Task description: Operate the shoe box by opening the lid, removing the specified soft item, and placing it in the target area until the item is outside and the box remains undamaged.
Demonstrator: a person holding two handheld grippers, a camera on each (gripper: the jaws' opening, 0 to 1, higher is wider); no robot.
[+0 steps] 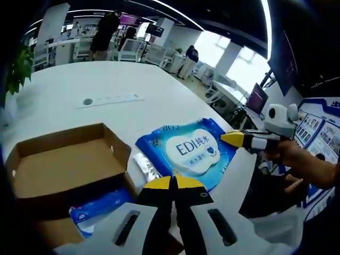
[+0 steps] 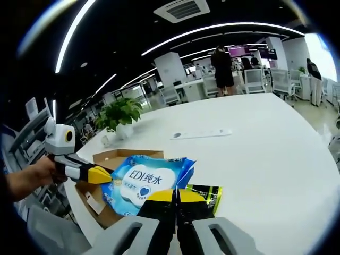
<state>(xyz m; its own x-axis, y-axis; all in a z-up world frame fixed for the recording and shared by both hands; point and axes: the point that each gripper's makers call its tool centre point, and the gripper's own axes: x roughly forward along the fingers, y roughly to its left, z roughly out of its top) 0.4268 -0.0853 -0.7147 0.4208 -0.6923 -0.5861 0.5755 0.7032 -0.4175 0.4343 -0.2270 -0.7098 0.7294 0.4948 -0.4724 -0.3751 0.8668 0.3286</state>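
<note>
Left gripper view: the left gripper [image 1: 173, 183] is clenched with its yellow tips together, and whether it pinches the near edge of the wipes pack [image 1: 188, 151] cannot be told. The pack lies flat on the white table [image 1: 79, 79], outside the open shoe box [image 1: 64, 159], which sits at 9 o'clock from the tips. The pack's long axis runs from 7 toward 1 o'clock. The right gripper [image 1: 234, 139], jaws together, touches the pack's 3 o'clock edge.

Right gripper view: the right gripper [image 2: 176, 195] is clenched at the pack's [image 2: 146, 180] near edge. Judgement: both tongs are at the pack, and placement appears nearly complete.
</note>
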